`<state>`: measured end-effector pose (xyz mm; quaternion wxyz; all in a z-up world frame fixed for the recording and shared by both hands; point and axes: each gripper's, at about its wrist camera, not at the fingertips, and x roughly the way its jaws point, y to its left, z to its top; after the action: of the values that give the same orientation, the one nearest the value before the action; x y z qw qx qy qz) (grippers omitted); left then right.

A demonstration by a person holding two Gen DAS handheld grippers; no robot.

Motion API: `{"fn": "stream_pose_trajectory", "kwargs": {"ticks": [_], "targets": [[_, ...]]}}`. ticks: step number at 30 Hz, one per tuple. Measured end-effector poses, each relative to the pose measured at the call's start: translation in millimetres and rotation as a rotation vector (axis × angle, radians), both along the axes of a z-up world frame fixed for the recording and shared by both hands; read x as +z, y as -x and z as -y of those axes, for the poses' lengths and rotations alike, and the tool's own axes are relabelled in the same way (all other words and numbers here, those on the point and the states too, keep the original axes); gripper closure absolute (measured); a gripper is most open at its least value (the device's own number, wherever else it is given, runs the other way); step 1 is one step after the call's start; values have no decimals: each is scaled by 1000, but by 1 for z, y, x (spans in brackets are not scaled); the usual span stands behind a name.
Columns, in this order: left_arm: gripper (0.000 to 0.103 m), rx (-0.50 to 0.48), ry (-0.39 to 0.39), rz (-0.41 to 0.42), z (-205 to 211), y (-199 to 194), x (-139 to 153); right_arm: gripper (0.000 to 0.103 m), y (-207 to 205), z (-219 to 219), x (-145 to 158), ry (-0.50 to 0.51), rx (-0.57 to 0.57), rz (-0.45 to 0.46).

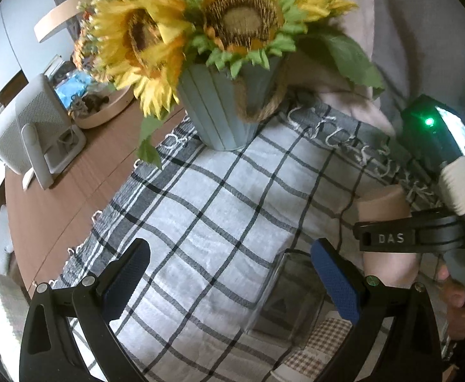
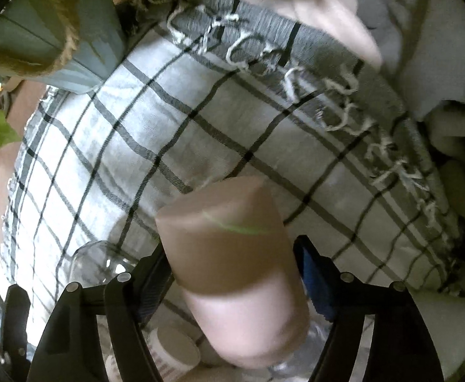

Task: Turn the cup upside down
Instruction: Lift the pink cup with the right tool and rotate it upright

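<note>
Jaws on your right gripper (image 2: 232, 273) are closed on the cup (image 2: 232, 254), one blue pad on each side of its round wall. Your left gripper (image 1: 229, 273) has its jaws wide open and holds nothing.

You hold the cup up above the checked cloth (image 2: 169, 121), over the part near the fringed edge. In the left view the cup (image 1: 382, 203) peeks out by that same fringe, past your right gripper (image 1: 407, 235). It is brown at the far end and pale pink at the near end. The picture is blurry, so you cannot tell which end is the open one.

The cup looks small and light. Its wall looks smooth and stiff, maybe baked clay, so it may slip and it may crack if it drops. Your pads sit on the middle of the wall, and that looks like a good spot to hold. Squeeze firm but not hard.

A clear glass jar (image 1: 293, 296) stands on the cloth close to your left gripper. The flower pot (image 1: 223, 108) with sunflowers (image 1: 239, 16) stands at the far edge of the cloth. Keep the cup away from both.
</note>
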<state>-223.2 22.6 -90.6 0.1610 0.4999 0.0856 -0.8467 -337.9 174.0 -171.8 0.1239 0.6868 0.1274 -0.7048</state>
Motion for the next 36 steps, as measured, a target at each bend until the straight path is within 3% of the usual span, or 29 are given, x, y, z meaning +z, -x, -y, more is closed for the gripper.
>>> {"fn": "stream_pose_trajectory", "kwargs": {"ticks": [8,19,24,28,36], "targets": [[0,-43,-33,-75,13,-28,27,32,-37,-12,68,2,-66,-107],[0,-233,-2,-198,15,-82,58,32,-146,-13,138,111,-216,-239],[0,-324,14,-200,13,-108,61,32,-203,-7,139,178,-307,-290],[0,-377,16,-190,13,-125,58,32,-240,-6,127,252,-395,-277],[0,-456,18,-112,11,-148,29,32,-296,-7,74,357,-547,-138]]}}
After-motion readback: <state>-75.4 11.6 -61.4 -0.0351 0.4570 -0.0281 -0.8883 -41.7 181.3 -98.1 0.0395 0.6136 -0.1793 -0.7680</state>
